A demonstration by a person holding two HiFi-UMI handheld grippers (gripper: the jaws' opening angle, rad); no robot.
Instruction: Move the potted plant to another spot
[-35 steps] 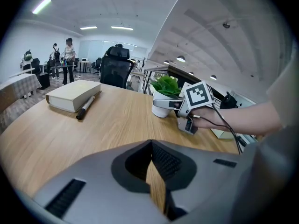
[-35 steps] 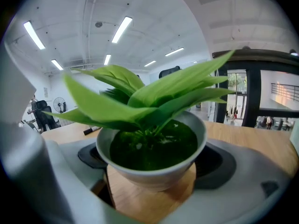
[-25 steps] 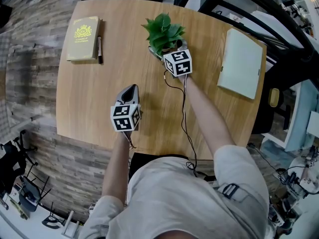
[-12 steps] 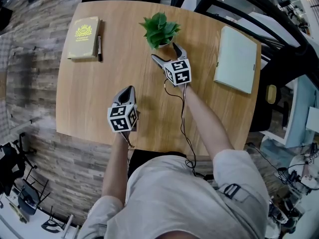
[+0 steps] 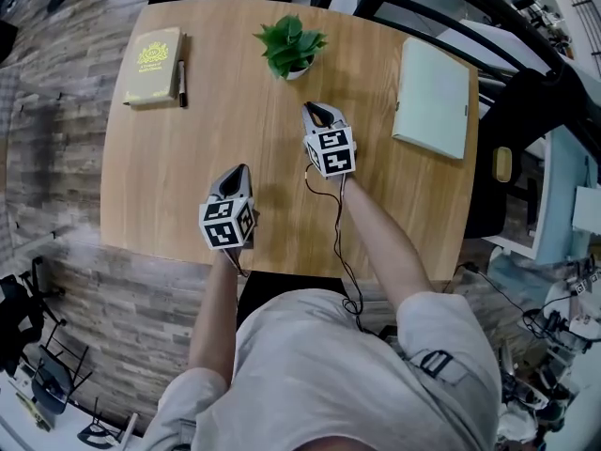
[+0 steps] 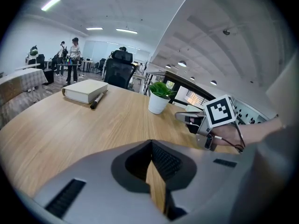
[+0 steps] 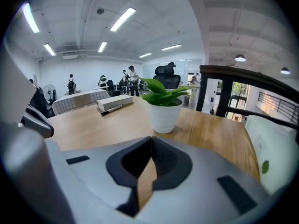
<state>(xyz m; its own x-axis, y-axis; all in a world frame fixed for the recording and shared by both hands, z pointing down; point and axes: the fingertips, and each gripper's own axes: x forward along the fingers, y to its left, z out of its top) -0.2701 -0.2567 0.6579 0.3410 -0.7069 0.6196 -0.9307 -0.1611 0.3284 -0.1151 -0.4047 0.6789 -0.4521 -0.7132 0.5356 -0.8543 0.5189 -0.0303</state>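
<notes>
Where the plant stands: the potted plant (image 5: 289,47) is set on the table (image 5: 188,167) near its far edge, upright, touched by neither gripper.
Right gripper: the right gripper (image 5: 315,111) is seen with its jaws pressed together and nothing between them; bare wood is shown in the slit.
Left gripper: the left gripper (image 5: 240,171) is likewise closed on nothing and is held over the near half of the table.
Direction from right gripper: the plant lies ahead of the jaw tips and slightly to the left in the head view; in the right gripper view the white pot (image 7: 163,115) is seen almost dead ahead, a strip of table between it and the tips.
Long axis: the pot's axis is vertical, with leaves spread above the rim; its round wall is offered equally from any side.
Nearer hand: the right gripper is near the plant; the left is well apart from it.
Other objects: a book (image 5: 153,66) with a pen (image 5: 181,69) beside it is placed at the far left corner, clear of the plant.
Judgement: a further grasp, if needed, is best made by the right gripper, and its jaws would first have to be spread wider than the pot.
</notes>
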